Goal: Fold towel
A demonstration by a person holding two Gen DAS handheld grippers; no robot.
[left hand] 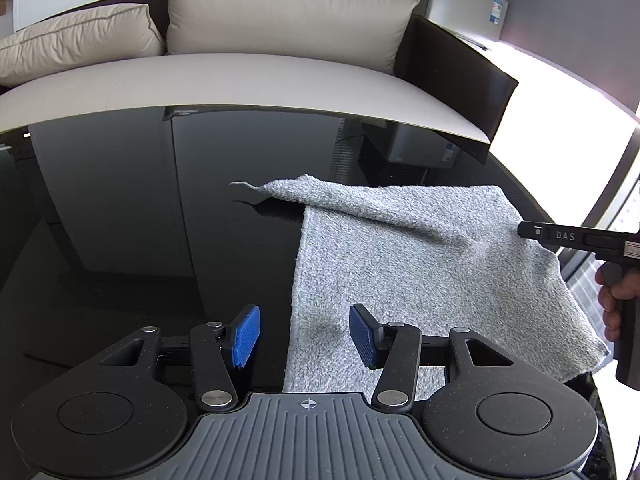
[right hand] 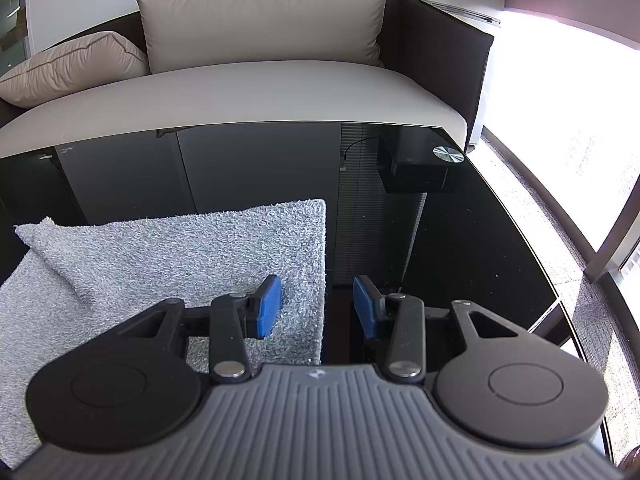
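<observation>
Straddling the towel's [left hand: 420, 248] near-left edge, the left gripper [left hand: 305, 334] stands part-open w/ nothing pinched. The right gripper [right hand: 316, 306] is part-open too, one pad on the cloth, its right edge between the pads. The towel lies half-folded on the black glass table [right hand: 460, 240], a flap humped toward 11 o'clock. Risk: the upper layer slides on slick glass, so edges misalign. Sofa [right hand: 240, 92] at 12.

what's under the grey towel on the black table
The grey towel lies on the glossy black table, one layer folded over another along its far side. Bare tabletop shows around it. Whatever lies beneath the cloth itself is covered and cannot be seen.
</observation>
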